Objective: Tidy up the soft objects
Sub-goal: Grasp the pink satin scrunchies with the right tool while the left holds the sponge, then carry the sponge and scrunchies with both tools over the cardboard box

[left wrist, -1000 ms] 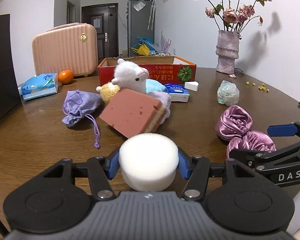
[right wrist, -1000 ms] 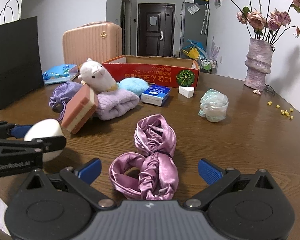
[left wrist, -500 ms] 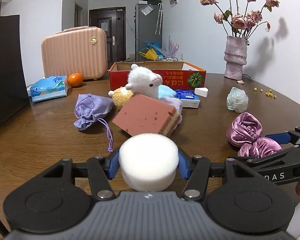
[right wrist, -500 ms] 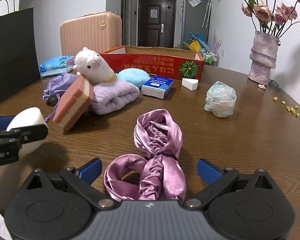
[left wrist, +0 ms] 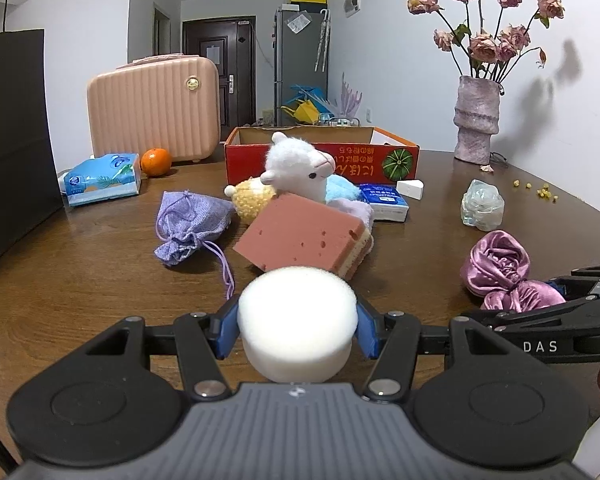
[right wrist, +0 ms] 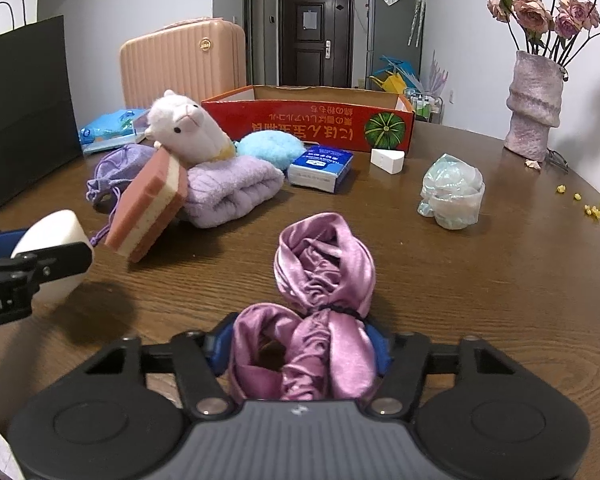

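My left gripper (left wrist: 297, 330) is shut on a round white sponge (left wrist: 296, 320) and holds it above the table; the sponge also shows in the right wrist view (right wrist: 50, 248). My right gripper (right wrist: 300, 354) is shut on the near end of a purple satin cloth (right wrist: 320, 280), which lies on the table (right wrist: 480, 288). A pink sponge block (left wrist: 304, 236), a white alpaca plush (left wrist: 300, 170), a lilac towel (right wrist: 228, 188), a blue puff (right wrist: 270, 144) and a lilac drawstring pouch (left wrist: 188, 224) are piled before the open red box (left wrist: 320, 156).
A pink suitcase (left wrist: 156, 108), an orange (left wrist: 155, 161) and a tissue pack (left wrist: 100, 184) stand at the back left, a black bag (right wrist: 24, 108) at the far left. A vase (left wrist: 476, 120), a crumpled plastic wrap (left wrist: 482, 208), a blue carton (left wrist: 382, 202) and a white wedge (left wrist: 410, 189) are right.
My right gripper has closed on the near end of the purple satin cloth. My left gripper has risen a little with the white sponge still in it.
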### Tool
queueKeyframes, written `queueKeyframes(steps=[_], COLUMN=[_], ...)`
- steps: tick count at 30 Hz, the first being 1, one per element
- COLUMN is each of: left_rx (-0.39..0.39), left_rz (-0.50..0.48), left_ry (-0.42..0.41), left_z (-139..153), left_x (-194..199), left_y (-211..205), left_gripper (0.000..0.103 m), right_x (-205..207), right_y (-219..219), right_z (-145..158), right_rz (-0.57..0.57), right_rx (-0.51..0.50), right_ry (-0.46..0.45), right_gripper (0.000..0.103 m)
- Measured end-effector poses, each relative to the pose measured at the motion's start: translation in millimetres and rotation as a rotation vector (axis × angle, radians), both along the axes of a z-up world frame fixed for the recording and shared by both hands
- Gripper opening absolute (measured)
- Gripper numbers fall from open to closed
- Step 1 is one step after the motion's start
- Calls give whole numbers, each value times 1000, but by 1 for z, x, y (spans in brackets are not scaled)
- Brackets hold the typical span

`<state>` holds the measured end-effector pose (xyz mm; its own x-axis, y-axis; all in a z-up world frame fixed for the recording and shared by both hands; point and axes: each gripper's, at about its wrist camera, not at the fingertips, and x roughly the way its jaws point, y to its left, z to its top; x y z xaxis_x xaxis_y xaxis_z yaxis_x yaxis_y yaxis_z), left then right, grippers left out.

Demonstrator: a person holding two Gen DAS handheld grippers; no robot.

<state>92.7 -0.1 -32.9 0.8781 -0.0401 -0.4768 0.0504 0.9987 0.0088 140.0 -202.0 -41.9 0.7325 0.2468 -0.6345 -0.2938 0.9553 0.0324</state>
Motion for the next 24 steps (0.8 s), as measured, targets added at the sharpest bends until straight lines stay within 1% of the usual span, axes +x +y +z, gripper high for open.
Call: queueKeyframes(steps=[2,4,7,15,24], left_rx=[-2,-3,-4,-7,-6], left_rz=[0,0,1,-4,-9], left_ry=[-2,-4,-9,-36,-59], left_z=[1,2,3,11,22], left_x=[1,2,3,5,13], left_y=[1,2,3,5,9], left_gripper=[58,58,58,58,58], right_x=[1,2,2,5,14], right_y=[-1,-2,-3,0,3], right_z=[1,2,3,9,21], right_rz=[-1,0,3,20,23], right_rx=[4,13,20,29,30], right_ry=[1,3,2,-6,-32], right_gripper=[52,44,38,35,35])
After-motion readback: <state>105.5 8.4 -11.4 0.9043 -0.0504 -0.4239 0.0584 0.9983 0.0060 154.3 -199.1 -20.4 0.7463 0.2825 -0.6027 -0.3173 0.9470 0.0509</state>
